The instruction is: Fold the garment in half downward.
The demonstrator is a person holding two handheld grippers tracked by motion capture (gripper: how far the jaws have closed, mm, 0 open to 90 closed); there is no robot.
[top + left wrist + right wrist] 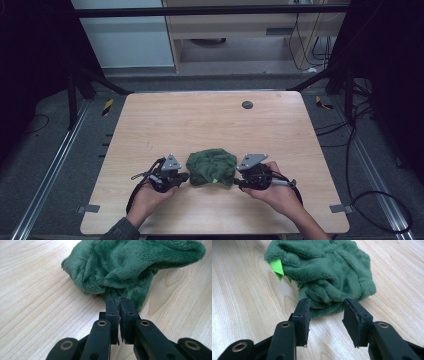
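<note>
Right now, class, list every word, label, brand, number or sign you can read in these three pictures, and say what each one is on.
None can be read.
The bright green tag on the green cloth is blank on the side that shows.
The yellow and black striped markers on the floor carry no letters.
The dark round disc on the table shows no marking.

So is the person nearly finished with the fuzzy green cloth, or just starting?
Probably just starting. The green cloth lies crumpled in a heap on the table, nothing spread or folded. Done so far: the left gripper has pinched an edge of it. In hand: the right gripper is open around the other side, not yet closed. Whatever gets done with the cloth is left.
</note>
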